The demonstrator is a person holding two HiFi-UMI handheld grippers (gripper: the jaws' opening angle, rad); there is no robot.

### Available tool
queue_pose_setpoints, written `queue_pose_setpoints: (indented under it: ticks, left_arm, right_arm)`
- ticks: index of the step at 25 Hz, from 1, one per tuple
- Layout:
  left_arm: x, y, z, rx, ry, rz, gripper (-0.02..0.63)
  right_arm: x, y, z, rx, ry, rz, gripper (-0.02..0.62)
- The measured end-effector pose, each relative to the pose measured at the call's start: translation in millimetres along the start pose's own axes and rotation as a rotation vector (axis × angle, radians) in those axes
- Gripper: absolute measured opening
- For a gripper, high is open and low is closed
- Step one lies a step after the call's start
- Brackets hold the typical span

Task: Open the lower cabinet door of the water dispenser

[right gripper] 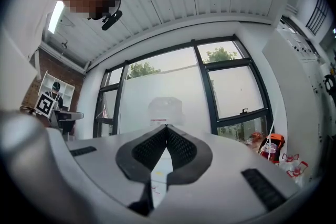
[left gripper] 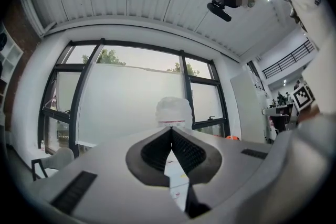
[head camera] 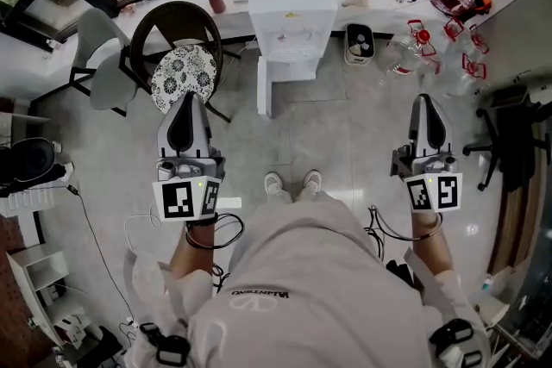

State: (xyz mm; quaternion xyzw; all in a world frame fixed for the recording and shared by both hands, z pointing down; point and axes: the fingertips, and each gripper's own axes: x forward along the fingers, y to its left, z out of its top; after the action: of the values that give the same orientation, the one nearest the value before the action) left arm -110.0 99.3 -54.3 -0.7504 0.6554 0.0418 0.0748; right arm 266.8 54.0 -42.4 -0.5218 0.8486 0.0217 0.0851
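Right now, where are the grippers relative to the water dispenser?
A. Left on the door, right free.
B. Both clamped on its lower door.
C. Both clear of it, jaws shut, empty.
C: the head view shows the left gripper and right gripper short of the water dispenser; each gripper view shows jaws together, nothing between.

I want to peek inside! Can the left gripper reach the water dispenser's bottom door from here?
Probably not from here. The left gripper hangs well short of the water dispenser, jaws shut. Only open floor lies between them, with the chair left of that path, so a step forward should do.
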Motion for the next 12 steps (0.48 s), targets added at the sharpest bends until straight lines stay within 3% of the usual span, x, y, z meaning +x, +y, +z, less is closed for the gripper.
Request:
queue_pose_setpoints:
  ticks: [12]
  left_arm:
    - [-7,5,1,-0.019,-0.015,-0.011,0.003]
  right_arm:
    - [-2,19,-3,-0.01,0.01,0.008,0.012]
